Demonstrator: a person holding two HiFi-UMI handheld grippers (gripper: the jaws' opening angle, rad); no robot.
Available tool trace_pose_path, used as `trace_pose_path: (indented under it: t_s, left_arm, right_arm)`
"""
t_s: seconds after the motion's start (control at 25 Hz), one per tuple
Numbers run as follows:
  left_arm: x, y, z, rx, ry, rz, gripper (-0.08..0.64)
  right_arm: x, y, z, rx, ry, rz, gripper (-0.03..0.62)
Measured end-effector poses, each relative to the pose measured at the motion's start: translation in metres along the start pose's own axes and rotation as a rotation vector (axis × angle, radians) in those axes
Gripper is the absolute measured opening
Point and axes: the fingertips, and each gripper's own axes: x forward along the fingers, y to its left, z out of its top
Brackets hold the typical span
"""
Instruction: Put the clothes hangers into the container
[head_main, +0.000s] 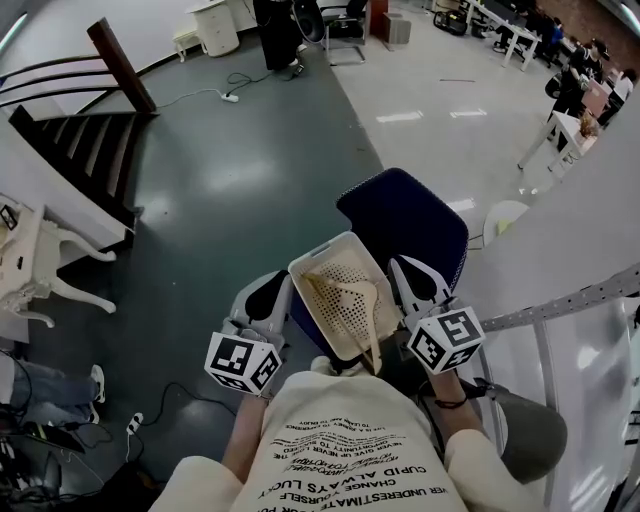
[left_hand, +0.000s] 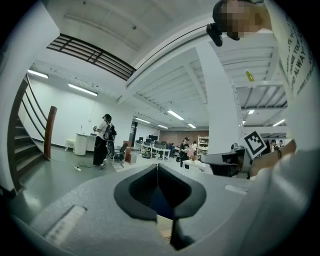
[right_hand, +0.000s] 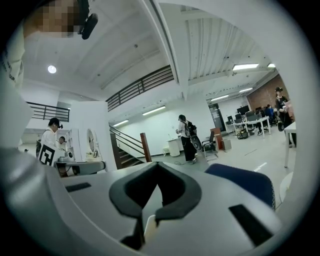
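A cream perforated basket (head_main: 312, 259) is held up in front of me, tilted, over a blue chair. A beige clothes hanger (head_main: 340, 287) lies inside it, its hook toward me. My left gripper (head_main: 283, 295) clamps the basket's left rim and my right gripper (head_main: 400, 275) clamps its right rim. In the left gripper view the left gripper (left_hand: 158, 167) has its jaws together, with a cream sliver of basket (left_hand: 163, 225) low in the gap. The right gripper view shows the right gripper (right_hand: 158, 167) the same way, a cream edge of basket (right_hand: 149, 226) pinched between its jaws.
The blue chair (head_main: 410, 215) stands just beyond the basket. A dark staircase (head_main: 90, 150) rises at the left, with a white table (head_main: 30, 265) near it. A metal rail (head_main: 570, 300) runs at the right. A person in black (left_hand: 102, 142) stands far off by a white cabinet.
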Motion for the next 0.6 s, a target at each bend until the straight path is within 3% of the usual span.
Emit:
trace_pose_path:
  t_s: [0.6]
  left_arm:
    - [0.0031,0.0025,-0.0076,-0.021,0.017,0.013,0.023]
  right_arm:
    - [0.0076,-0.0031,-0.0087,0.006,0.023,-0.007,0.002]
